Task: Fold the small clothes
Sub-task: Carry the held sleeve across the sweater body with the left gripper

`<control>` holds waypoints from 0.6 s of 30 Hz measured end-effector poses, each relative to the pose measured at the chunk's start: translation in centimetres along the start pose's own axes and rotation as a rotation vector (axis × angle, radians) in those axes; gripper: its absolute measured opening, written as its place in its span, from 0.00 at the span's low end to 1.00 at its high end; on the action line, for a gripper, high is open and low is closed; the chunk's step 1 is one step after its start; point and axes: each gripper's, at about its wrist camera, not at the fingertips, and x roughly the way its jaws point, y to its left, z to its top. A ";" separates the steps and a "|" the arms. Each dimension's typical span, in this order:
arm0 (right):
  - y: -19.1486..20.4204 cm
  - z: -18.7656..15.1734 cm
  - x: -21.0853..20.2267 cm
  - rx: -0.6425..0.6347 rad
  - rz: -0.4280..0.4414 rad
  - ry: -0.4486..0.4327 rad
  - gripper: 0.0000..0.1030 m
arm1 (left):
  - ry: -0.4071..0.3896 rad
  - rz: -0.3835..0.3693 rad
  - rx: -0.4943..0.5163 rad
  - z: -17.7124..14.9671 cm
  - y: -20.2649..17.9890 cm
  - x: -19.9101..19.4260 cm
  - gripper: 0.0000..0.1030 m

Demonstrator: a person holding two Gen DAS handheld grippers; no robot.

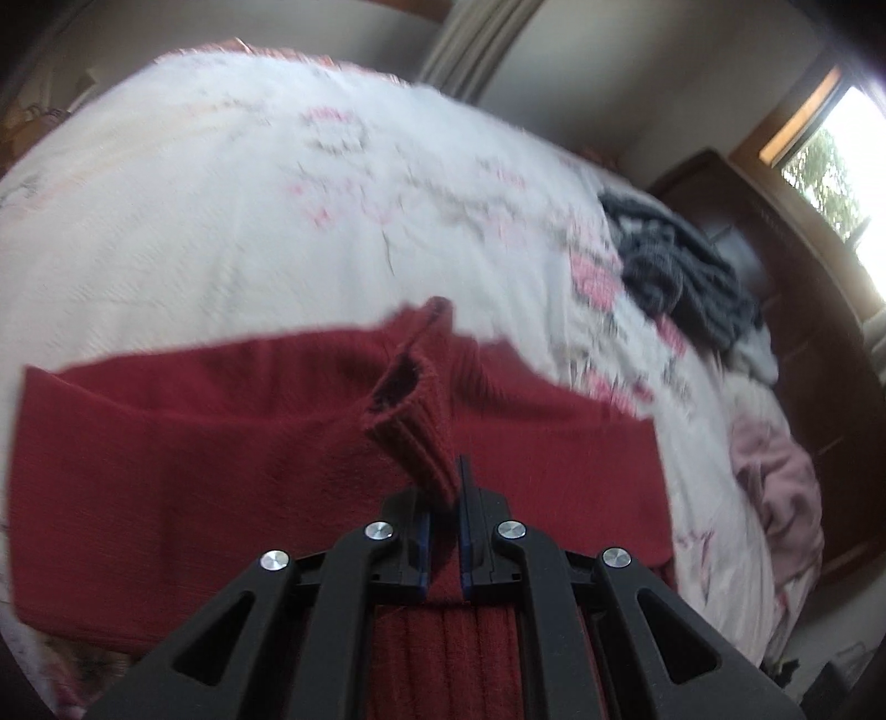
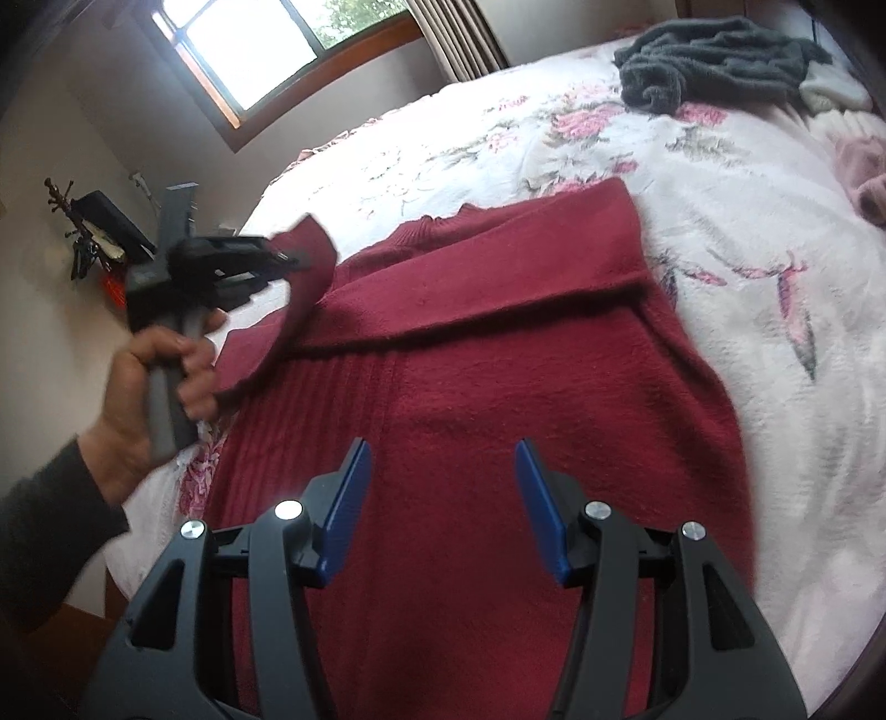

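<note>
Lying spread across a white quilted bedspread with pink flowers (image 2: pixel 637 166), a dark red knitted sweater (image 2: pixel 470 343) fills the middle of the right wrist view, one sleeve already folded across its upper body and its ribbed collar pointing toward the far side of the bed. The left gripper (image 1: pixel 443 487) has its two blue-padded fingers drawn close together around the ribbed cuff of the other red sleeve (image 1: pixel 410 421), and the cuff stands up between them, lifted clear of the garment below. In the right wrist view that same left gripper (image 2: pixel 282 257) appears at the left edge of the sweater, blurred, with the sleeve hanging from it in a curve down to the sweater's shoulder; a person's hand (image 2: pixel 149 387) in a dark long sleeve wraps around its grey handle. The right gripper (image 2: pixel 443 471) hovers over the lower body of the sweater with its blue fingers spread wide and nothing between them. Near the far corner of the bed sits a crumpled dark grey fuzzy garment (image 2: pixel 714 55), with a pale pink bundle of cloth (image 2: pixel 864 166) beside the bed's edge. A wood-framed window (image 2: pixel 277 44) lets in daylight behind the bed.
</note>
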 end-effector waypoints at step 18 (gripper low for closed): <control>-1.6 14.1 21.4 0.453 0.379 0.427 0.47 | 0.054 -0.047 -0.152 -15.5 6.6 -8.4 0.66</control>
